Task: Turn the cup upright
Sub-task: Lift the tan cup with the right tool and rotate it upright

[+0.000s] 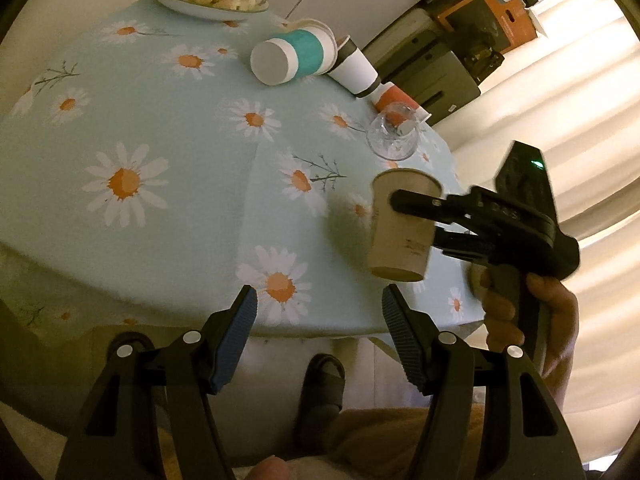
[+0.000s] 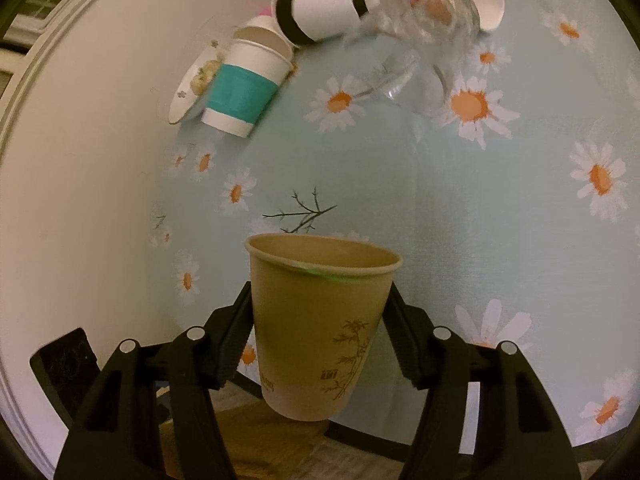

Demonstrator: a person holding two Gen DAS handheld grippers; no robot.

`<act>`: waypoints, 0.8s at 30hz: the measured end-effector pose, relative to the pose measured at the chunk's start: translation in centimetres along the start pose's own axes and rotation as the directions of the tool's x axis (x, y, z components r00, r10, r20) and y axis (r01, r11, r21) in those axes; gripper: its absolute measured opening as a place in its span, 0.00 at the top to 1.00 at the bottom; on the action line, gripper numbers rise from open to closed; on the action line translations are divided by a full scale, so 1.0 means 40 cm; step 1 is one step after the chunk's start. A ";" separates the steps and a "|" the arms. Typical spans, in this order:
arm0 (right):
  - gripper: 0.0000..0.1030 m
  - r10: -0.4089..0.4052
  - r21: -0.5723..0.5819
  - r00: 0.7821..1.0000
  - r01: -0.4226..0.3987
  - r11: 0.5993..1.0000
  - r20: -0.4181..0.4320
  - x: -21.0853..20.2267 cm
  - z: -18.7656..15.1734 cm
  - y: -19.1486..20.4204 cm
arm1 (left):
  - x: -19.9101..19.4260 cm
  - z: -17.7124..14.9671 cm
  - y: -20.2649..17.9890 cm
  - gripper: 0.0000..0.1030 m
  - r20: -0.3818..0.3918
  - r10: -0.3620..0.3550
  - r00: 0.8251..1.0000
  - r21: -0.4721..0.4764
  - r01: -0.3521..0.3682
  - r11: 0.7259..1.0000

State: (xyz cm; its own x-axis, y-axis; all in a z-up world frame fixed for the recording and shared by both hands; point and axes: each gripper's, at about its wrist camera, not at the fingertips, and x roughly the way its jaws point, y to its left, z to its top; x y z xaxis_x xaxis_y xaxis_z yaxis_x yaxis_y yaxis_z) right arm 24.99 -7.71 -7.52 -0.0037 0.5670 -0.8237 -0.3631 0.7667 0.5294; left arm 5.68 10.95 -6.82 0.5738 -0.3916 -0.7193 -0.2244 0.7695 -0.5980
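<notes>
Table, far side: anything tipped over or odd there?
Yes. The teal-banded cup, the black-banded cup, an orange cup and a clear glass all lie on their sides, bunched together. The brown cup is mouth up in the right gripper, off the tablecloth.

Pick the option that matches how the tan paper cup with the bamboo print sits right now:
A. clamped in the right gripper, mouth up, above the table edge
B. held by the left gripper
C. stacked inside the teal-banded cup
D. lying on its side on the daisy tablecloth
A: the tan paper cup with the bamboo print is squeezed between the right gripper fingers, rim upward, while the left gripper is open and holds nothing.
</notes>
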 end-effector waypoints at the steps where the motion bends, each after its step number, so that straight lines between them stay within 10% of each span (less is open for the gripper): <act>1: 0.40 -0.010 -0.015 1.000 0.010 1.000 0.019 -0.012 -0.006 0.004 | -0.002 -0.001 0.002 0.39 0.002 0.000 1.000 -0.002 0.000 1.000; 11: 0.40 -0.040 -0.200 0.939 0.114 0.973 0.341 -0.136 -0.132 0.080 | -0.009 0.003 -0.001 0.39 0.031 0.001 1.000 0.009 -0.001 1.000; 24: 0.40 -0.060 -0.236 0.723 0.302 0.924 0.688 -0.181 -0.291 0.123 | -0.036 0.007 0.006 0.39 0.086 -0.007 0.996 0.003 0.006 1.000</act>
State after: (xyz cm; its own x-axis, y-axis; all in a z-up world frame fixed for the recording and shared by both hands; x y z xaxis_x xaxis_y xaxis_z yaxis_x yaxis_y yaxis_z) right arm 12.38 -11.54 -1.32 0.6607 0.5709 -0.4874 -0.5567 0.8082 0.1922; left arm 5.02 11.84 -5.83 0.6405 -0.3522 -0.6824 -0.2182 0.7685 -0.6015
